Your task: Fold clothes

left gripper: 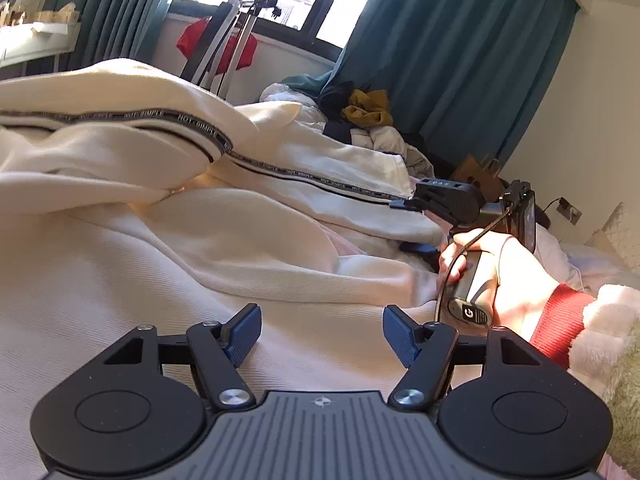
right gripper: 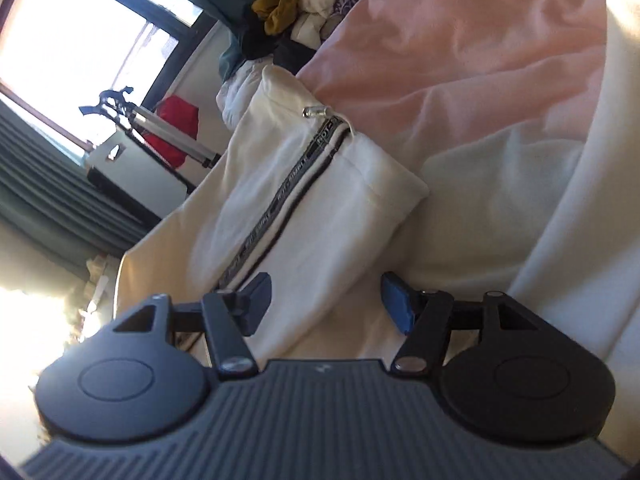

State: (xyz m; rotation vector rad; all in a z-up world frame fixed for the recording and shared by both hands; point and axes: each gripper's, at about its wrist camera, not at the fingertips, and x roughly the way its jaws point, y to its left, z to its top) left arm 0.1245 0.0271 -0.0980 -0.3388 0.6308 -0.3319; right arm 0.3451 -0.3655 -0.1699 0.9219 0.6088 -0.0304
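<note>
The cream zip-up garment (left gripper: 168,184) lies rumpled across the bed, its lettered zipper tape (left gripper: 280,170) running toward the far side. The step in hand looks like gripping an edge to fold: best to take the hem near the zipper end squarely, both layers together, and keep the tape straight. The left claw (left gripper: 322,334) hovers spread above plain cloth, holding nothing; the right claw (right gripper: 326,300) is spread too, with fabric lying between its pads. Only the left view shows the right hand (left gripper: 508,280) on its handle; only the right view shows the metal zipper pull (right gripper: 316,111) and pink bedding (right gripper: 460,40).
</note>
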